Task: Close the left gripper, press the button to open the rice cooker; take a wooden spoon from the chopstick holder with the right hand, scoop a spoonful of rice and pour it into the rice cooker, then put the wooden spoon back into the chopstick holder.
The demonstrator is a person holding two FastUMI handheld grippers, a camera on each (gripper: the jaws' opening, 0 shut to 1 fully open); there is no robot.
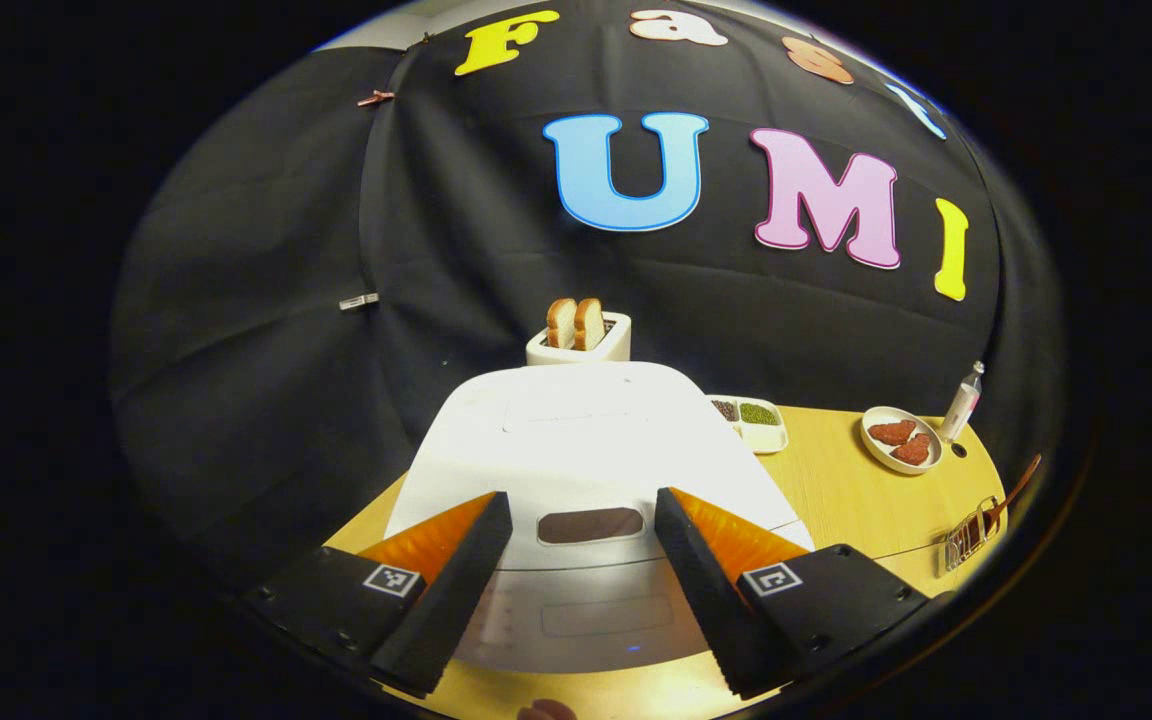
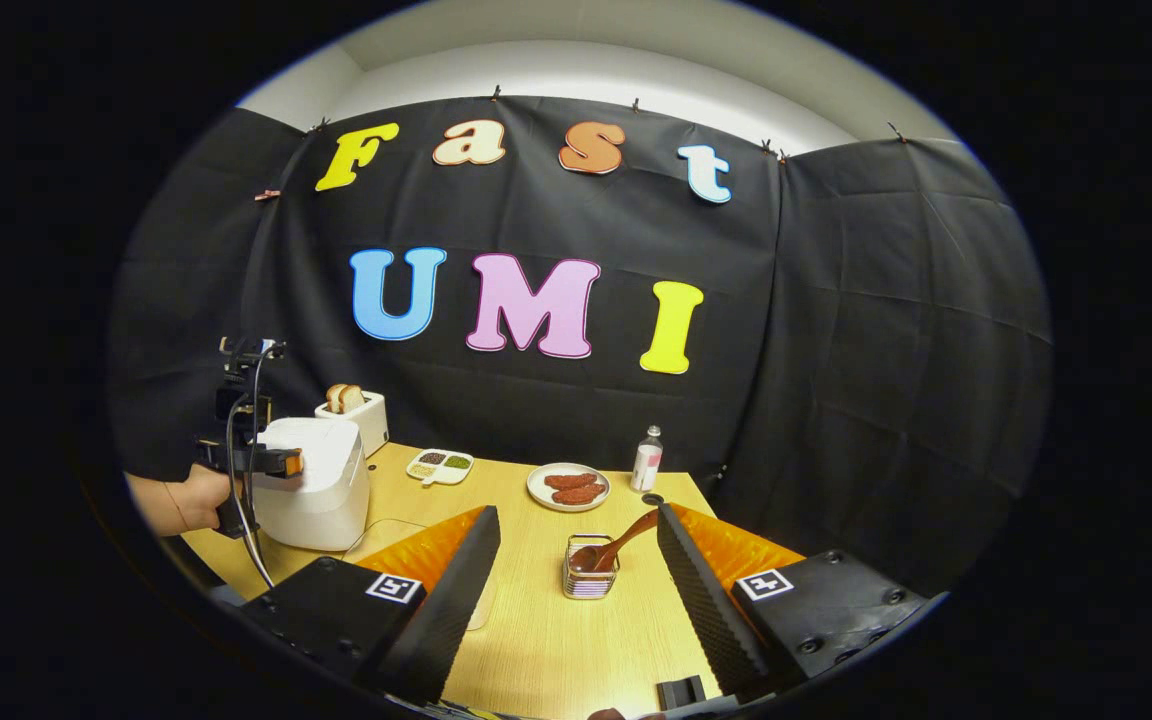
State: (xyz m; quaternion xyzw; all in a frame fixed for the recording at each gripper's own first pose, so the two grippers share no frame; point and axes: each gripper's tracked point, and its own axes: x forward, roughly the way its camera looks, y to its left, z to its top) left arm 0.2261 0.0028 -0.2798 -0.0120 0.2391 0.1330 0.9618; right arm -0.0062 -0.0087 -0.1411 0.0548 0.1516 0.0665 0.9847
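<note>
Left hand-held gripper (image 1: 583, 560) fingers apart, straddling front of white rounded-box rice cooker (image 1: 586, 440), lid down; poised over dark oval lid button (image 1: 591, 525), likely for press once fingers come together. Right hand-held gripper (image 2: 576, 590) fingers apart, aimed at small wire chopstick holder (image 2: 590, 578) on light wooden table (image 2: 556, 640). Brown wooden spoon (image 2: 621, 545) leaning in holder, handle tilted toward right finger, easy to pinch. Lid down plus spoon stowed: fits either start or finished job. White divided tray of grains (image 2: 441, 464) beyond cooker, possible rice source.
</note>
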